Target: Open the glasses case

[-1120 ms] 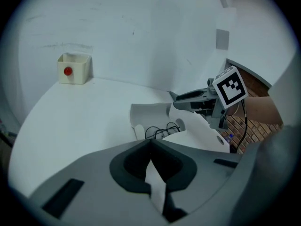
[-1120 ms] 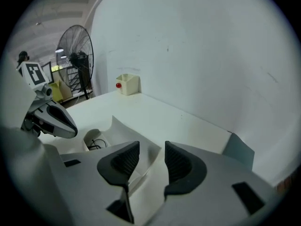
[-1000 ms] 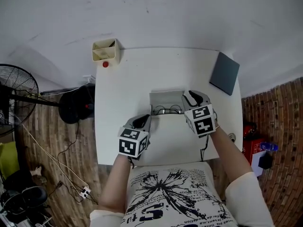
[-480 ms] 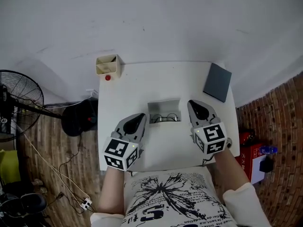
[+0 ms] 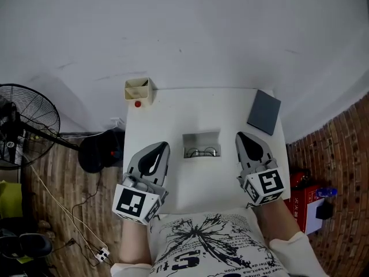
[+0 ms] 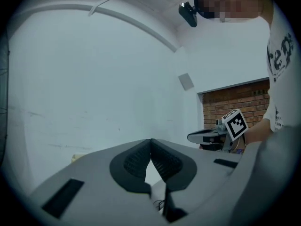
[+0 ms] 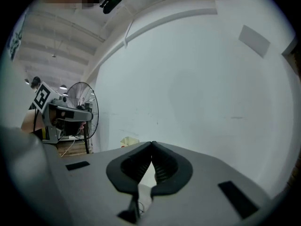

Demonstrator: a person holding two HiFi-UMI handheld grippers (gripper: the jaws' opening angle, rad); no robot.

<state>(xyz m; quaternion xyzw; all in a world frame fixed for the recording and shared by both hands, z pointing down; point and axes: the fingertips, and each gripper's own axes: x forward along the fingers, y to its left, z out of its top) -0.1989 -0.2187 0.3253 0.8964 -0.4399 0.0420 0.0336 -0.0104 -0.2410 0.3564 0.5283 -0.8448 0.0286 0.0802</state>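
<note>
Room: pale wall on the far side, brick wall [image 5: 340, 172] at the right, wooden floor [image 5: 63, 178] at the left with a black standing fan [image 5: 23, 126] on it.
Surface: white counter [image 5: 173, 120], seen steeply from above.
Case: the glasses case [image 5: 201, 138] sits near the middle of the counter, lid raised on its far side, a pair of glasses [image 5: 202, 152] lying in the tray.
Left side: the left claw [image 5: 164, 146] hangs over the counter's near left part, left of the case and apart from it. Its own view shows the tips pressed together, clenched on nothing.
Right side: the right claw [image 5: 240, 135] hangs right of the case, also apart from it. It is clenched tip to tip, with nothing between.
Between: the case lies in the gap between the two claws, touched by neither.
Far left corner: a cream open box [image 5: 139, 89], with a small red object [image 5: 137, 103] just beside it on the near side.
Far right corner: a flat dark grey pad [image 5: 264, 112], lying askew.
Near edge: the person's white shirt with black print [image 5: 207, 241].
</note>
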